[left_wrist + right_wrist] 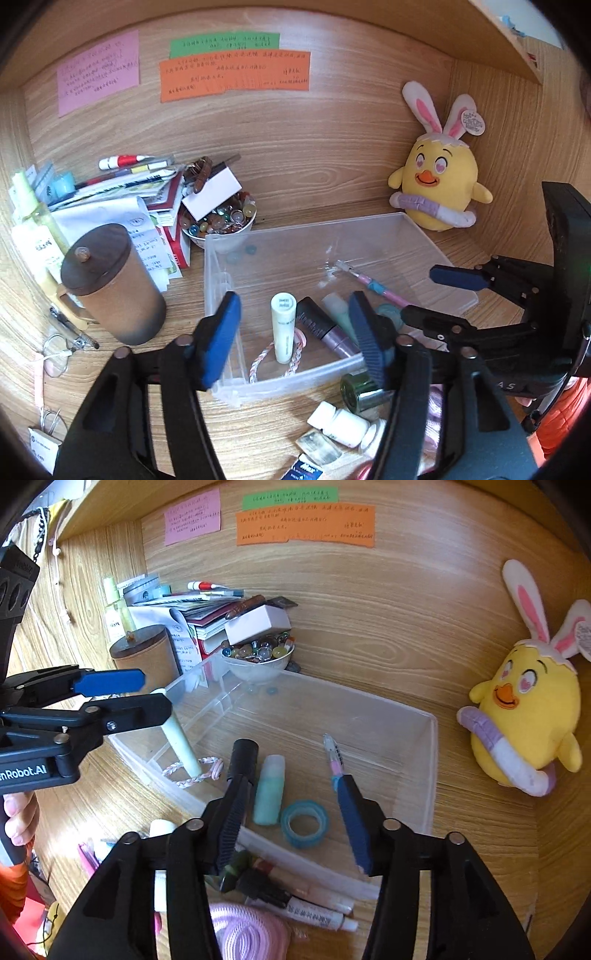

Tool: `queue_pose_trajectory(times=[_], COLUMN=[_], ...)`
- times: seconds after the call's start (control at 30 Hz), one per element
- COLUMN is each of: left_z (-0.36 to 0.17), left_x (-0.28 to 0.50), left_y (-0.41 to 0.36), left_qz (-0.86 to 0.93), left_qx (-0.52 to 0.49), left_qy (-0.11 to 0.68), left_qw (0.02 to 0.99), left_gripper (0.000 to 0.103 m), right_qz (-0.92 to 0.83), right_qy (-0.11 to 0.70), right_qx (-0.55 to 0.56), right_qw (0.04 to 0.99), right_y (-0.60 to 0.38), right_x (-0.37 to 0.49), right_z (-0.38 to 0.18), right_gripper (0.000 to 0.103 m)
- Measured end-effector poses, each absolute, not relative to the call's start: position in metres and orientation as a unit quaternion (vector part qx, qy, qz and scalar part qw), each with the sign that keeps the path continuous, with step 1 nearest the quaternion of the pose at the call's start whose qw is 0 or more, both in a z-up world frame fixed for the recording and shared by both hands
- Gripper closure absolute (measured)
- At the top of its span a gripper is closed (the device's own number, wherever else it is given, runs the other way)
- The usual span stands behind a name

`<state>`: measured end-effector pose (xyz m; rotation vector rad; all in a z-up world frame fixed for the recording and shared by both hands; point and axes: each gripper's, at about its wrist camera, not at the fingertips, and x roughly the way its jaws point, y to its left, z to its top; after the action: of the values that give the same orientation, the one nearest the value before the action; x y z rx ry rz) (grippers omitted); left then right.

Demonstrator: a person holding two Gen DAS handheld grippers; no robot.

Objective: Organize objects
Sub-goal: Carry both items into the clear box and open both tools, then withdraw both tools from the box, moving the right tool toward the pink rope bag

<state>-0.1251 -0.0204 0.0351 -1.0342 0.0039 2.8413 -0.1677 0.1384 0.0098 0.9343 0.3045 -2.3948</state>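
Wooden counter (461, 805) inside a wood-panelled nook, seen from two hand-held grippers.

One clear plastic bin (430, 775) at centre, open-topped. Inside it, six things: one pale tube (283, 328) standing upright, one braided cord loop (258, 360) around its base, one black-and-purple tube (321, 325) lying flat, one mint bottle (269, 790) lying flat, one roll of blue tape (304, 823), one pink pen (334, 755) lying nearer the far wall.

Left gripper (293, 334) with blue pads spread apart, nothing between them, hovering over the bin's near left corner, the upright pale tube seen in the gap. Right gripper (291, 814) likewise spread and empty, over the bin's near edge, the mint bottle and tape roll seen between its fingers.

Outside the bin, in front: one small green jar (356, 391), one white pill bottle (338, 424), one white marker (321, 915), one pink knitted piece (247, 938), all on the counter.

To the left: one brown lidded mug (114, 284), one white bowl of glass beads (218, 221) with a white box (212, 197) resting on top, one stack of papers and booklets (122, 195), one pale green spray bottle (31, 206).

To the right: one yellow chick plush (439, 181) with rabbit ears, against the corner.

On the back wall: three paper notes, one pink (98, 72), one green (223, 42), one orange (234, 75).
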Motion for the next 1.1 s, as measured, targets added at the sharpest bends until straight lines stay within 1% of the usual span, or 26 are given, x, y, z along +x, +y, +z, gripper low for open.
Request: queue_pose_trajectory(times=[0.03, 0.07, 0.1, 0.17, 0.23, 0.43, 0.57, 0.7, 0.77, 0.87, 0.97, 1.1], left_z=[0.036, 0.037, 0.037, 0.035, 0.031, 0.007, -0.015, -0.036, -0.046, -0.061, -0.067, -0.067], left_x=[-0.120, -0.115, -0.111, -0.101, -0.091, -0.063, -0.045, -0.027, -0.020, -0.012, -0.006, 0.005], left_y=[-0.020, -0.020, -0.021, -0.021, -0.021, -0.020, -0.012, -0.003, -0.001, 0.003, 0.000, -0.007], left_qz=[0.939, 0.939, 0.938, 0.937, 0.935, 0.921, 0.911, 0.901, 0.894, 0.888, 0.887, 0.888], left_qx=[-0.339, -0.338, -0.340, -0.344, -0.350, -0.384, -0.408, -0.431, -0.445, -0.459, -0.461, -0.459], left_qy=[0.002, 0.004, 0.005, 0.006, 0.007, 0.011, 0.011, 0.008, 0.005, 0.014, 0.005, 0.009], left_qw=[0.059, 0.060, 0.062, 0.062, 0.063, 0.060, 0.055, 0.058, 0.055, 0.034, 0.021, 0.005], left_gripper=[0.033, 0.032, 0.031, 0.020, 0.017, 0.015, 0.015, 0.015, 0.015, 0.015, 0.015, 0.015], right_qz=[-0.892, -0.895, -0.897, -0.901, -0.902, -0.894, -0.885, -0.876, -0.873, -0.867, -0.864, -0.861], right_qy=[0.114, 0.115, 0.115, 0.112, 0.107, 0.102, 0.103, 0.102, 0.097, 0.089, 0.086, 0.098], right_qx=[0.344, 0.339, 0.336, 0.329, 0.327, 0.349, 0.372, 0.390, 0.399, 0.409, 0.414, 0.417], right_qw=[0.270, 0.266, 0.263, 0.259, 0.259, 0.262, 0.261, 0.263, 0.265, 0.272, 0.274, 0.273], right_y=[0.142, 0.145, 0.148, 0.155, 0.160, 0.171, 0.172, 0.173, 0.175, 0.175, 0.175, 0.172], right_x=[-0.163, -0.158, -0.154, -0.143, -0.133, -0.107, -0.092, -0.081, -0.078, -0.075, -0.073, -0.072], right_z=[0.012, 0.014, 0.016, 0.019, 0.018, 0.004, -0.015, -0.031, -0.038, -0.045, -0.049, -0.054], right_gripper=[0.046, 0.043, 0.042, 0.040, 0.039, 0.037, 0.032, 0.030, 0.027, 0.024, 0.021, 0.021])
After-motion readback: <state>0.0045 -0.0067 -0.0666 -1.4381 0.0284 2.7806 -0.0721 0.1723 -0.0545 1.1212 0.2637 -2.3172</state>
